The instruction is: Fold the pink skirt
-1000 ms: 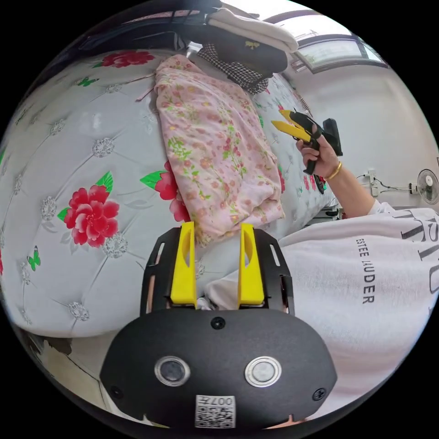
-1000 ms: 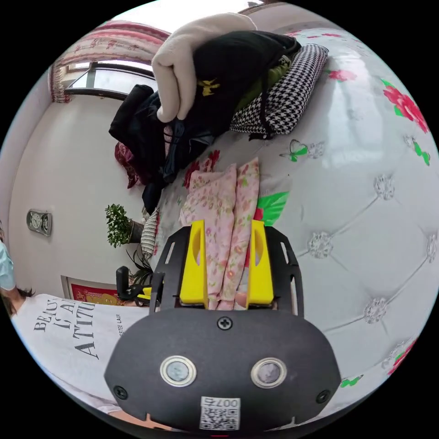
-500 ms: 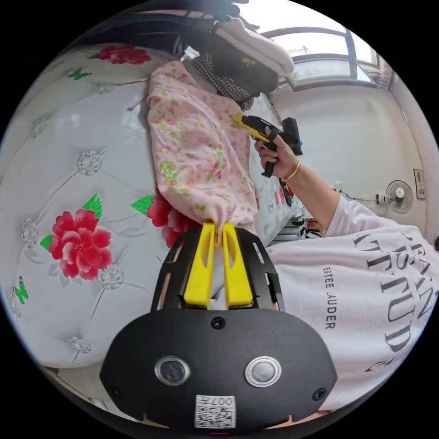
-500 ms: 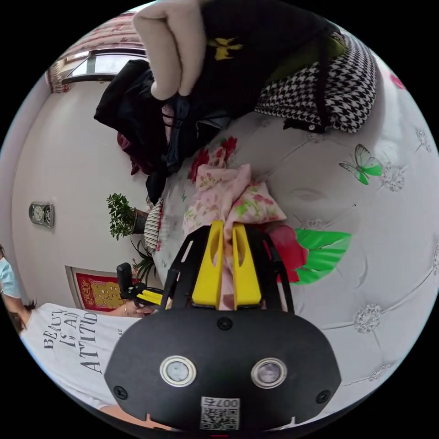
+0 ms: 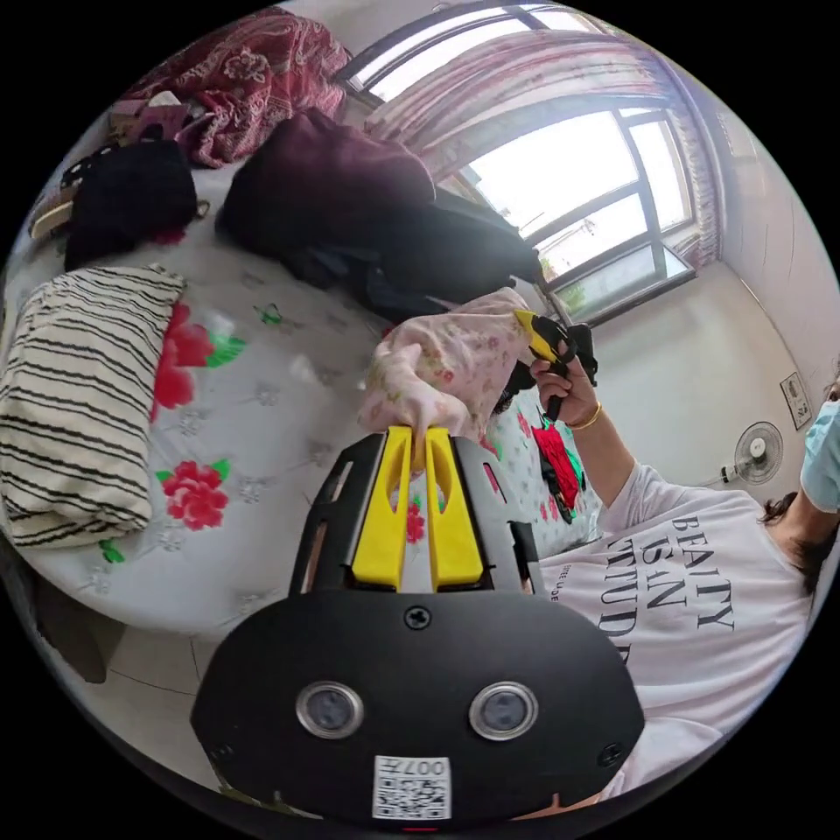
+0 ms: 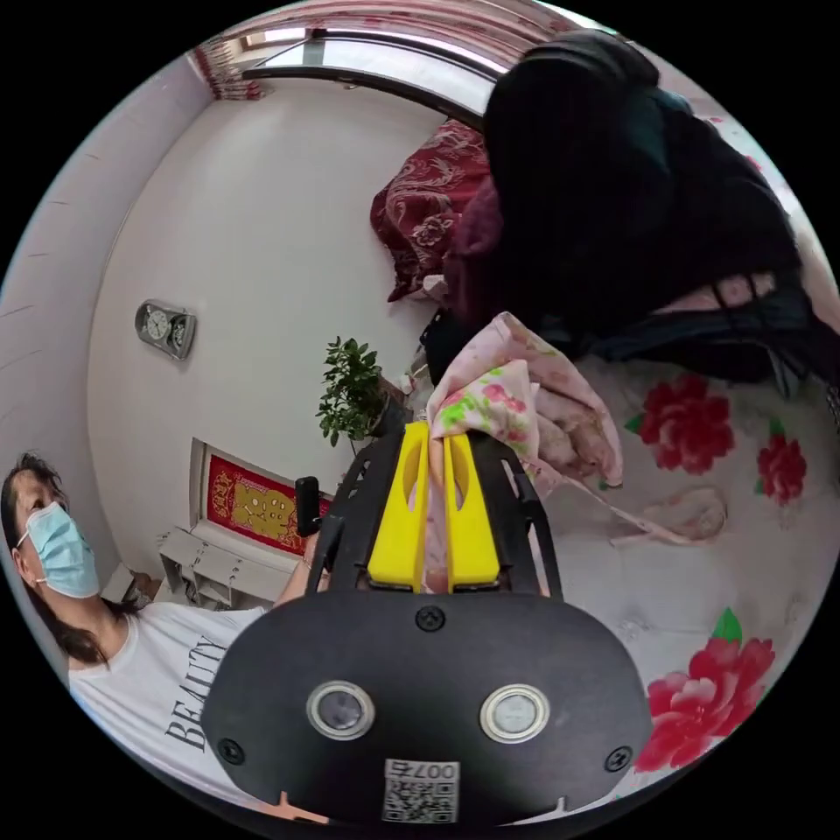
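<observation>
1. While the person holds both tools up over the bed, the left gripper has its two yellow jaws pressed together on a corner of the pink skirt.
2. Seen from the left gripper view, the skirt hangs bunched in the air between the two tools, lifted clear of the flowered bedcover.
3. At the far end of the skirt in that view, the right gripper sits in the person's hand, its yellow tips buried in the fabric.
4. From the right gripper view, the right gripper is clenched on the pink skirt, with cloth pinched between both jaws and running down the narrow slot between them.
5. A thin pink strap or tie trails from the skirt and lies on the bed to the right.
6. On the left of the left gripper view, a striped folded garment rests on the bed, well apart from the skirt.
7. Dark clothes are heaped at the far side near the window.
8. A potted plant stands by the wall in the right gripper view.
</observation>
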Tool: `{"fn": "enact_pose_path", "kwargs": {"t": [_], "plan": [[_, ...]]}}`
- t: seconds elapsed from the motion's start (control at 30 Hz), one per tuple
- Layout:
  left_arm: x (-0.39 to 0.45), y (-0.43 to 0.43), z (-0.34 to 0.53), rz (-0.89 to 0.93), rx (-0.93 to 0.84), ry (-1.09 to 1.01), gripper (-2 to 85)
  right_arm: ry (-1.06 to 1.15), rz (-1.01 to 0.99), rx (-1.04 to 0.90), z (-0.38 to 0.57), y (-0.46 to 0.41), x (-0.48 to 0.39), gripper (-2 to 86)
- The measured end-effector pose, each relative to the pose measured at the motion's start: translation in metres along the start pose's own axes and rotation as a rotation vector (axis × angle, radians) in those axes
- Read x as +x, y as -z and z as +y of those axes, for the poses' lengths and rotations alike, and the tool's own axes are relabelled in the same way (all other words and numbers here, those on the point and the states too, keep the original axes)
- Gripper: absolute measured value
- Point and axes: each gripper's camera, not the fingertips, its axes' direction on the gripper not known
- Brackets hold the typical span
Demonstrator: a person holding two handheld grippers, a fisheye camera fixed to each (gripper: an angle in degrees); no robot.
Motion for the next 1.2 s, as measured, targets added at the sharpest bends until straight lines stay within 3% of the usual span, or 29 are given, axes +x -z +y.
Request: {"fn": "enact_pose_path", "kwargs": {"t": [0.13,0.3,0.37,0.5,0.67,0.87,0.97,1.03,1.13,1.17,1.2], "plan": [[0.002,0.118,0.005,-0.136,0.198,-0.040,0.7,0.138,-0.116,0.012,-0.065,-0.083,-0.086,0.0],[-0.015,0.201,0.035,-0.294,0.328,0.039,2.3,0.176,-0.196,-0.008,-0.104,-0.187,-0.145,0.9],[-0.040,0.201,0.047,-0.346,0.312,0.114,4.0,0.128,-0.133,-0.056,-0.109,-0.237,-0.140,2.0],[-0.121,0.158,0.094,-0.510,0.170,0.457,7.6,-0.019,0.083,-0.295,-0.083,-0.326,-0.081,4.7],[-0.109,0.083,0.160,-0.602,0.113,0.456,7.4,0.014,0.313,-0.432,0.003,-0.311,-0.022,6.5],[-0.023,-0.044,0.176,-0.579,-0.021,0.242,4.5,-0.053,0.658,-0.530,0.121,-0.200,0.022,7.0],[0.035,-0.110,0.148,-0.542,-0.100,-0.044,4.3,0.078,0.920,-0.603,0.159,-0.161,-0.002,6.9],[0.084,-0.175,0.133,-0.584,-0.241,-0.364,3.5,0.139,1.052,-0.658,0.187,-0.151,-0.014,6.9],[0.131,-0.248,0.130,-0.671,-0.372,-0.614,0.0,0.023,0.968,-0.719,0.225,-0.161,0.004,6.8],[0.139,-0.260,0.130,-0.674,-0.386,-0.642,-0.3,-0.024,0.978,-0.678,0.232,-0.160,0.006,6.8],[0.154,-0.282,0.131,-0.662,-0.418,-0.688,-0.6,0.031,0.967,-0.439,0.244,-0.148,-0.010,6.8]]}}
